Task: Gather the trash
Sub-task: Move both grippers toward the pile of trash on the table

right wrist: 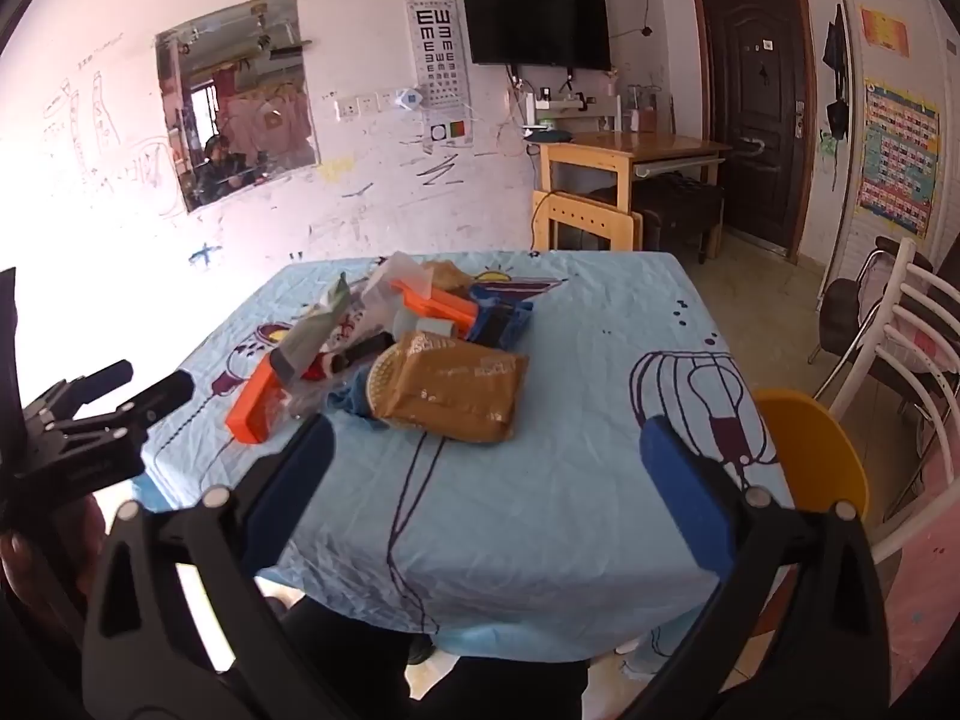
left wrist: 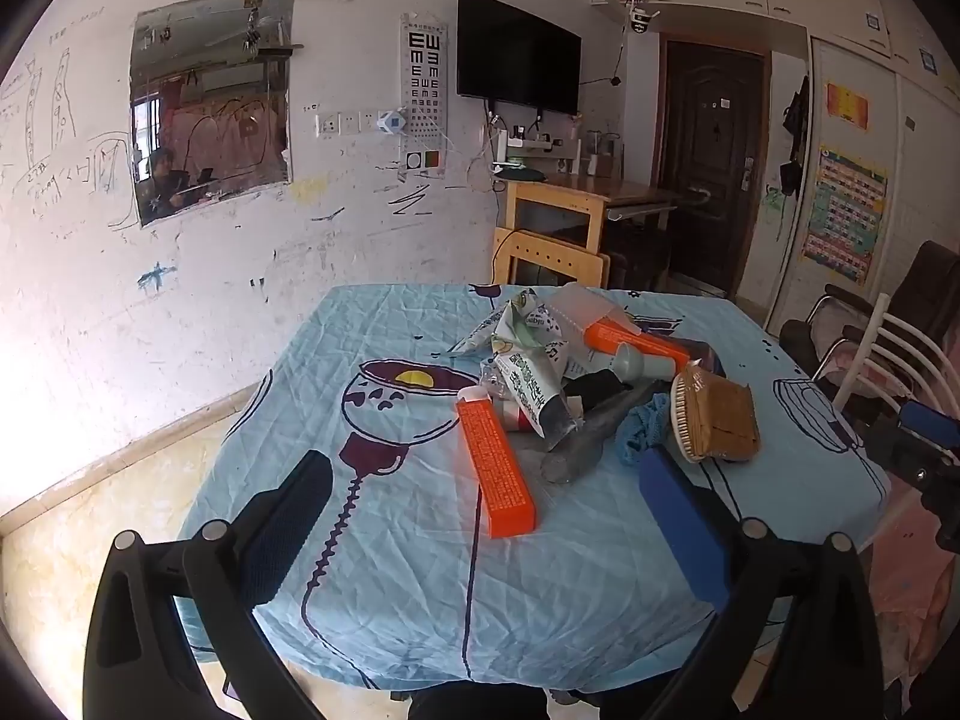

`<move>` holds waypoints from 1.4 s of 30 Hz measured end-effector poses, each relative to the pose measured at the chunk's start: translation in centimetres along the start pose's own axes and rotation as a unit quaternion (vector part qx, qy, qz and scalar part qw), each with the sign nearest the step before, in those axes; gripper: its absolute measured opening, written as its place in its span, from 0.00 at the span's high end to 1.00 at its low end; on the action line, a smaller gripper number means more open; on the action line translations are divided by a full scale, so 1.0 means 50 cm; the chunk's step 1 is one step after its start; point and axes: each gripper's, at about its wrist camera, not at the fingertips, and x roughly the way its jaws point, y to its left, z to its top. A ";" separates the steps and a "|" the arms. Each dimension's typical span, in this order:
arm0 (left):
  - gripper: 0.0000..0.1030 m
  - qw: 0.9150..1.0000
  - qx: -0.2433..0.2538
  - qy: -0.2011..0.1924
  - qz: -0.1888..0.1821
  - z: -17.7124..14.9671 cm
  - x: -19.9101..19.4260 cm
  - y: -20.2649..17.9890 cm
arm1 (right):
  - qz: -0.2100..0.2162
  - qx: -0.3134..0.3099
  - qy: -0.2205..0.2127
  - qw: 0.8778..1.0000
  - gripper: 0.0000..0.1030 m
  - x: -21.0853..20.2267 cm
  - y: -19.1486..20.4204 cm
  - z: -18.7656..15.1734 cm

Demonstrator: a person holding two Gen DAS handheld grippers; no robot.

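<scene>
A: Where is the trash?

B: It lies in one heap on the tabletop with the light blue printed cloth [left wrist: 420, 540]: a long orange cardboard box [left wrist: 495, 468], a brown biscuit wrapper [right wrist: 456, 390], crumpled packets. I think heaped so for easy picking.

A: And your tools?

B: My left tool [left wrist: 486, 516] and right tool [right wrist: 486, 492] both hover before the heap, fingers apart, holding nothing.

Home: wall television [left wrist: 517, 57], scribbled wall [left wrist: 78, 120]
</scene>
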 end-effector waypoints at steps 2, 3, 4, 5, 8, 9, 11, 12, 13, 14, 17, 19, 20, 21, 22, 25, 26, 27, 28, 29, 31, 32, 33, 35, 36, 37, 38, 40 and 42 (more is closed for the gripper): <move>0.06 1.000 0.000 0.000 0.001 0.000 0.002 0.003 | 0.000 0.000 0.000 1.000 0.05 0.000 -0.001 -0.001; 0.06 1.000 0.001 0.002 0.001 -0.001 0.002 0.003 | 0.000 -0.001 0.000 1.000 0.05 0.000 0.000 -0.001; 0.06 1.000 0.001 0.002 0.001 0.000 0.002 0.004 | 0.000 -0.001 -0.001 1.000 0.05 0.000 0.001 -0.001; 0.06 1.000 0.001 0.002 0.001 0.000 0.002 0.006 | 0.000 -0.001 -0.001 1.000 0.05 0.000 0.000 0.000; 0.06 1.000 0.001 0.002 0.001 -0.001 0.002 0.006 | 0.001 -0.001 -0.001 1.000 0.05 0.001 0.002 0.000; 0.06 1.000 0.001 0.001 0.000 -0.001 0.002 0.006 | 0.001 -0.002 0.000 1.000 0.05 0.002 0.002 0.000; 0.06 1.000 0.000 0.001 0.001 0.004 -0.003 -0.002 | 0.001 -0.002 0.000 1.000 0.05 0.002 0.002 0.000; 0.06 1.000 0.001 0.002 0.002 0.003 -0.002 0.000 | 0.002 -0.001 0.000 1.000 0.05 0.001 0.002 0.000; 0.06 1.000 0.000 0.001 0.002 0.003 -0.007 0.008 | 0.002 -0.001 0.000 1.000 0.05 0.000 0.002 0.001; 0.06 1.000 0.000 0.002 0.002 0.003 -0.006 0.009 | 0.002 -0.002 0.000 1.000 0.05 0.002 0.003 0.000; 0.06 1.000 0.000 0.001 0.004 -0.002 -0.007 0.010 | 0.003 -0.003 0.001 1.000 0.05 0.004 0.004 0.000; 0.06 1.000 0.000 0.001 0.005 -0.001 0.001 0.005 | 0.003 -0.003 0.001 1.000 0.05 0.004 0.004 0.000; 0.06 1.000 0.000 0.002 0.005 -0.001 0.002 0.005 | 0.004 -0.003 0.001 1.000 0.05 0.005 0.004 0.000; 0.06 1.000 0.000 -0.001 0.006 -0.002 0.003 0.005 | 0.004 -0.004 0.001 1.000 0.05 0.007 0.004 0.000; 0.06 1.000 0.000 0.000 0.006 -0.002 0.005 0.004 | 0.004 -0.004 0.002 1.000 0.05 0.009 0.004 0.000; 0.06 1.000 -0.001 0.003 0.008 -0.004 0.012 0.005 | 0.005 -0.005 0.002 1.000 0.05 0.011 0.005 -0.001; 0.06 1.000 -0.002 0.004 0.008 -0.004 0.014 0.005 | 0.006 -0.005 0.003 1.000 0.05 0.011 0.005 -0.002; 0.06 1.000 -0.002 0.005 0.009 -0.004 0.015 0.005 | 0.007 -0.005 0.003 1.000 0.05 0.013 0.006 -0.003; 0.06 1.000 -0.001 0.003 0.010 -0.004 0.016 0.005 | 0.007 -0.006 0.004 1.000 0.05 0.014 0.006 -0.004; 0.06 1.000 0.002 0.003 0.012 -0.004 0.016 0.005 | 0.007 -0.006 0.004 1.000 0.05 0.016 0.006 -0.004; 0.06 1.000 0.002 0.003 0.012 -0.005 0.020 0.005 | 0.008 -0.007 0.004 1.000 0.05 0.018 0.008 -0.005; 0.06 1.000 0.005 0.005 0.014 -0.005 0.020 0.005 | 0.008 -0.007 0.004 1.000 0.05 0.019 0.008 -0.005; 0.06 1.000 0.005 0.006 0.015 -0.005 0.022 0.005 | 0.009 -0.007 0.004 1.000 0.05 0.020 0.008 -0.005; 0.06 1.000 0.007 0.005 0.015 -0.005 0.024 0.005 | 0.009 -0.008 0.006 1.000 0.05 0.024 0.010 -0.004; 0.06 1.000 0.007 0.005 0.016 -0.005 0.026 0.004 | 0.009 -0.010 0.007 1.000 0.05 0.026 0.012 -0.004; 0.06 1.000 0.009 0.009 0.017 -0.004 0.028 0.004 | 0.010 -0.011 0.008 1.000 0.05 0.029 0.012 -0.004; 0.06 1.000 0.004 0.003 0.013 -0.004 0.030 0.006 | 0.010 -0.011 0.009 1.000 0.05 0.032 0.013 -0.003; 0.06 1.000 0.003 0.003 0.013 -0.001 0.034 0.006 | 0.011 -0.012 0.011 1.000 0.05 0.037 0.012 0.000; 0.06 1.000 0.003 0.001 0.014 0.004 0.039 0.007 | 0.012 -0.013 0.012 1.000 0.05 0.042 0.013 0.004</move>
